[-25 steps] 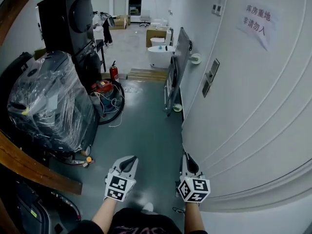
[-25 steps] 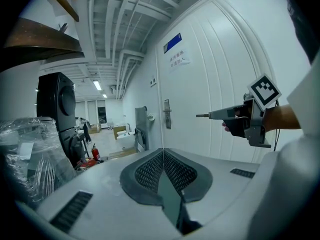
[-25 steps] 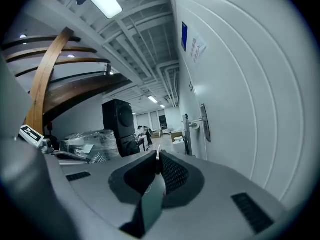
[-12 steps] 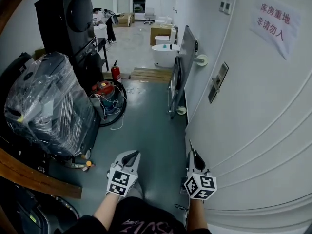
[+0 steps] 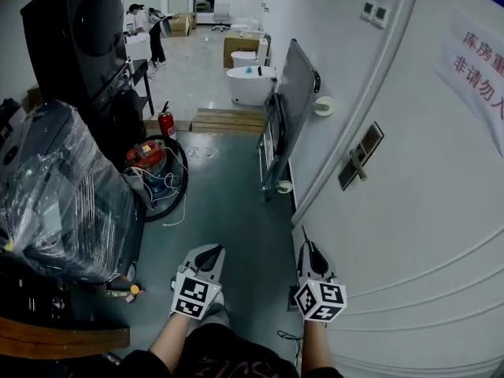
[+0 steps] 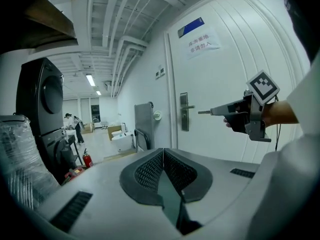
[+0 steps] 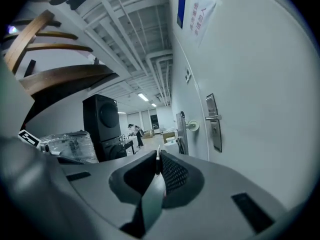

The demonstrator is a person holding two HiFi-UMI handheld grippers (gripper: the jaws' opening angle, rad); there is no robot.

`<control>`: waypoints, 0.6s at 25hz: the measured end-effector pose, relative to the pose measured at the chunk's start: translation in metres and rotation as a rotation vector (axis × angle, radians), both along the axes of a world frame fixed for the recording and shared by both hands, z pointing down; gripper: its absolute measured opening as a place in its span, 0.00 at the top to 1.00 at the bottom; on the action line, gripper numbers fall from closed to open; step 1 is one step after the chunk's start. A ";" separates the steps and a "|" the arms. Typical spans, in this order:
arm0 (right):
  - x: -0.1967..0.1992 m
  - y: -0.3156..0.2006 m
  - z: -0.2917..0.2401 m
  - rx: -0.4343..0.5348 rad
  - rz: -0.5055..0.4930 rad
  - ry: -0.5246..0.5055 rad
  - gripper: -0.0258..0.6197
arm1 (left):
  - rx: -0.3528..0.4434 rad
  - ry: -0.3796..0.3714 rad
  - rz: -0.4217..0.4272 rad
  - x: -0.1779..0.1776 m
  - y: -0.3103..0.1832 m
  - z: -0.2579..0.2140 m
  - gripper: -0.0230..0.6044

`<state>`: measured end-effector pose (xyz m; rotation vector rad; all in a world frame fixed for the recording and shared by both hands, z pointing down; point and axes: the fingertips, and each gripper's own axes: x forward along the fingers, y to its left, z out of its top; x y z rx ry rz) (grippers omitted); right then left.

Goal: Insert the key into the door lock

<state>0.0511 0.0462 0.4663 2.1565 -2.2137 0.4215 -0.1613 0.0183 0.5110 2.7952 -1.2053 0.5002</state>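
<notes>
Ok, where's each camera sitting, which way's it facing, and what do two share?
Head view: person's head, looking down beside the white door; forearms, left claw, right claw show.
Left gripper view: on left claw, facing the door lock; own shut jaws, right claw holding the key.
Right gripper view: on right claw, looking along the door; own jaws gripping the key.
Shared: all three show the door lock.
</notes>
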 end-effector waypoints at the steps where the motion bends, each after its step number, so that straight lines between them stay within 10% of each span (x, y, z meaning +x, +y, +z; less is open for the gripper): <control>1: -0.003 -0.019 -0.002 0.000 0.005 0.004 0.84 | -0.003 0.000 0.007 -0.003 -0.018 0.000 0.94; 15: -0.015 -0.162 -0.007 0.014 0.095 -0.005 0.84 | -0.018 -0.026 0.172 0.013 -0.166 0.004 0.94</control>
